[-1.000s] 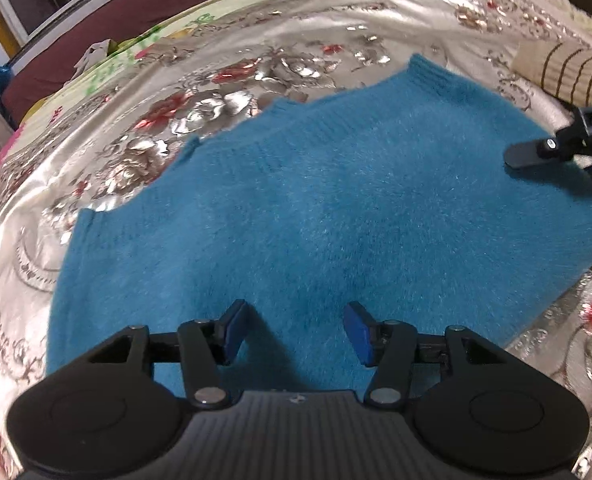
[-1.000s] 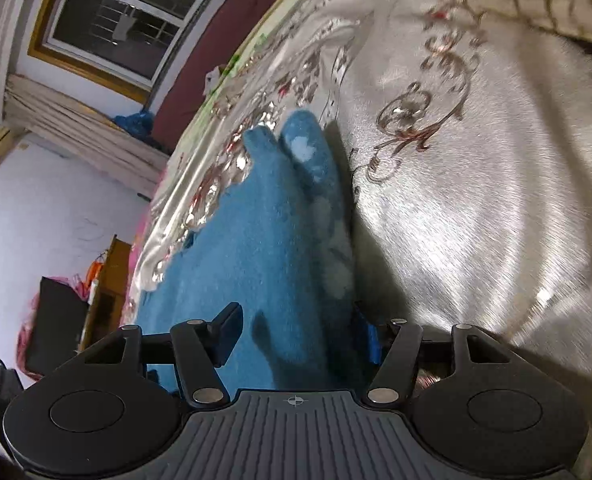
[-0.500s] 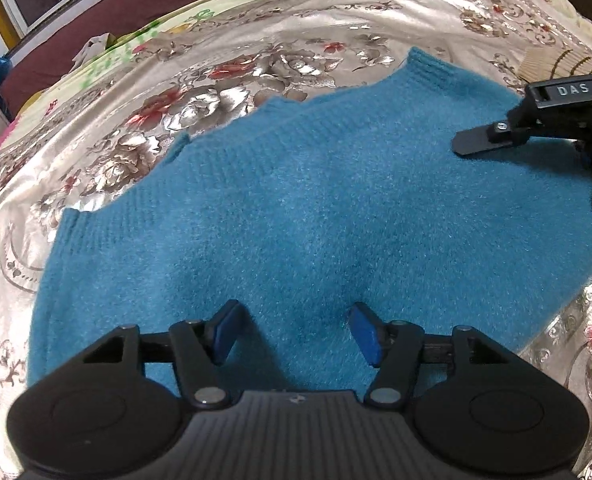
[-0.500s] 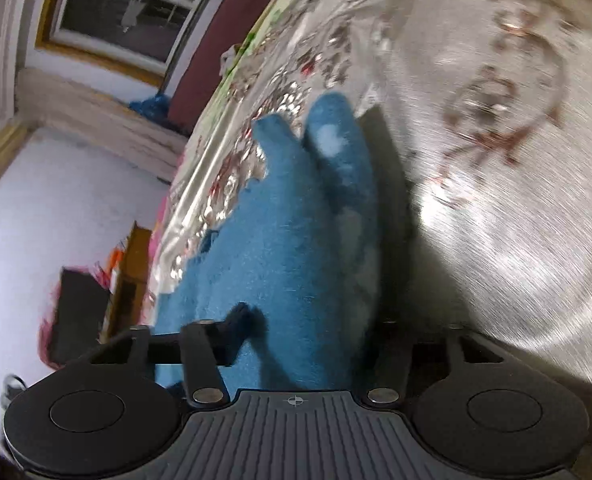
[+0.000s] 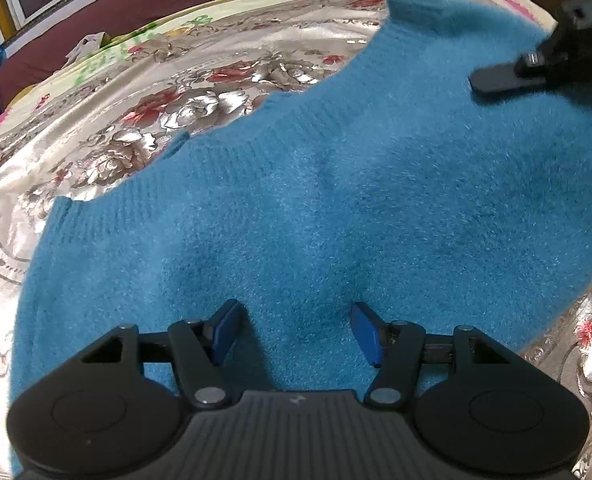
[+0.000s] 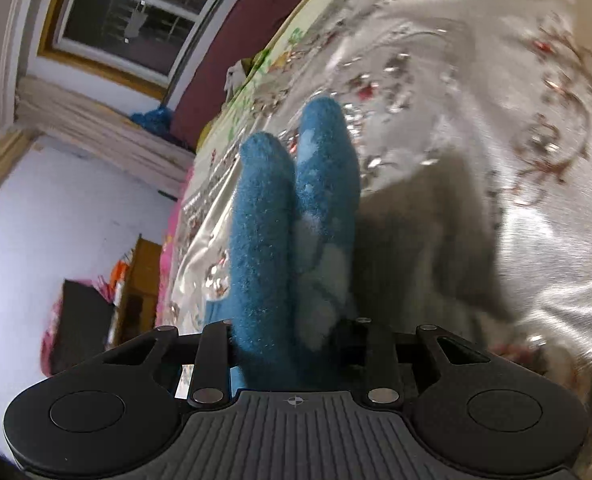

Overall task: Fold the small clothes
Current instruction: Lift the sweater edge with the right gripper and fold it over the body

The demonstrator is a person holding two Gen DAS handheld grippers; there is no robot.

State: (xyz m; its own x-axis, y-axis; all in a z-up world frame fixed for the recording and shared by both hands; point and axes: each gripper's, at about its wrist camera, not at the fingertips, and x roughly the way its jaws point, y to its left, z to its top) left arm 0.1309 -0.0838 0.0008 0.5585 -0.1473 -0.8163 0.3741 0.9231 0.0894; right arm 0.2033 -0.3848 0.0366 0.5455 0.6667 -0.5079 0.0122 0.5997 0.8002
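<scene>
A fuzzy blue sweater (image 5: 336,184) lies spread on a silver floral bedspread (image 5: 167,96). My left gripper (image 5: 293,330) hovers over its near part, jaws apart, with fabric below them and nothing pinched. The right gripper (image 5: 536,64) shows at the upper right of the left wrist view, at the sweater's raised far corner. In the right wrist view a folded bunch of the sweater (image 6: 259,220), with pale patches on one side, stands up between the jaws of my right gripper (image 6: 287,336). Those jaws are closing and pinch the fabric, lifting it off the bedspread (image 6: 496,160).
A pale yellow and pink blanket (image 5: 143,36) lies beyond the silver cover, with a dark red panel (image 5: 95,16) behind it. A window (image 6: 127,16) and a wooden cabinet (image 6: 139,280) stand past the bed's far side.
The right gripper's jaws have drawn in on the sweater's edge and risen, pulling that corner up off the bed. The left gripper has stayed nearly where it was.
</scene>
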